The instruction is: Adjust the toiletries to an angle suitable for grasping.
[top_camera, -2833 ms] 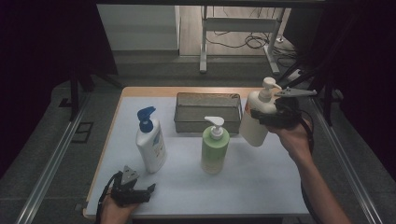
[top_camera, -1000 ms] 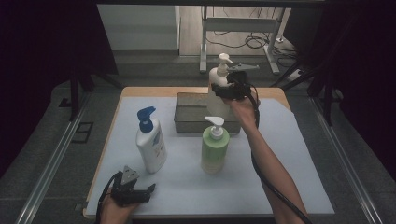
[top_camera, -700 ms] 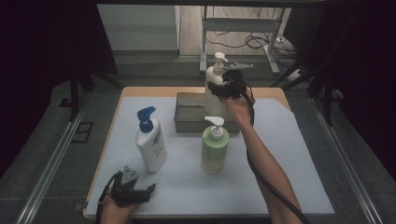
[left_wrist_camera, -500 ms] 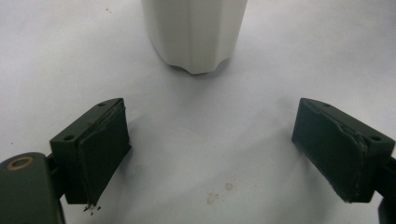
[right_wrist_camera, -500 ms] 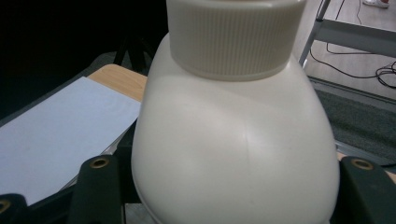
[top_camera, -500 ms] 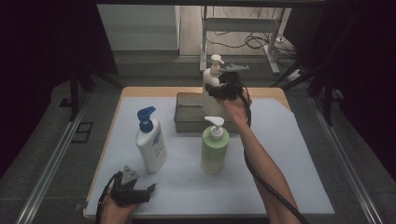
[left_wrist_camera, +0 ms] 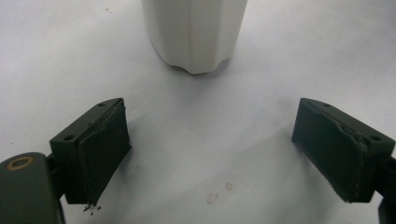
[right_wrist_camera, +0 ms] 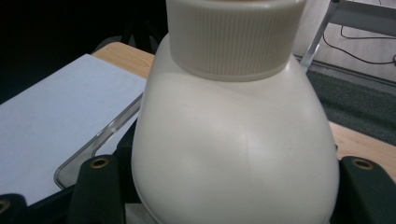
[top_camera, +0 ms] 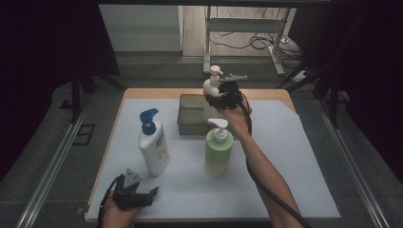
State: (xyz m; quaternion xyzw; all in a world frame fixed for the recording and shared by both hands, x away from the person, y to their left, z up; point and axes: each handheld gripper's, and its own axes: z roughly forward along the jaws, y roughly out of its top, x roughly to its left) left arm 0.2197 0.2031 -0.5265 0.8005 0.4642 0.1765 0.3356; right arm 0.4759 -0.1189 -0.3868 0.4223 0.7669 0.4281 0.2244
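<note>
I count three pump bottles: one cream (top_camera: 212, 90), one green (top_camera: 218, 152), one white with blue pump (top_camera: 153, 145). One mesh tray (top_camera: 190, 114). Two claws.

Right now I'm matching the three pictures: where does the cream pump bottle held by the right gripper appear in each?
High view: cream pump bottle upper centre, over the metal basket.
Left gripper view: not in it.
Right gripper view: centre, between the jaws.
Shared landmark: the white mat.

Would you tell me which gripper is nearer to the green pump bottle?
Right. The right gripper holds the cream bottle just behind the green pump bottle; the left gripper rests open at the table's near-left edge.
</note>
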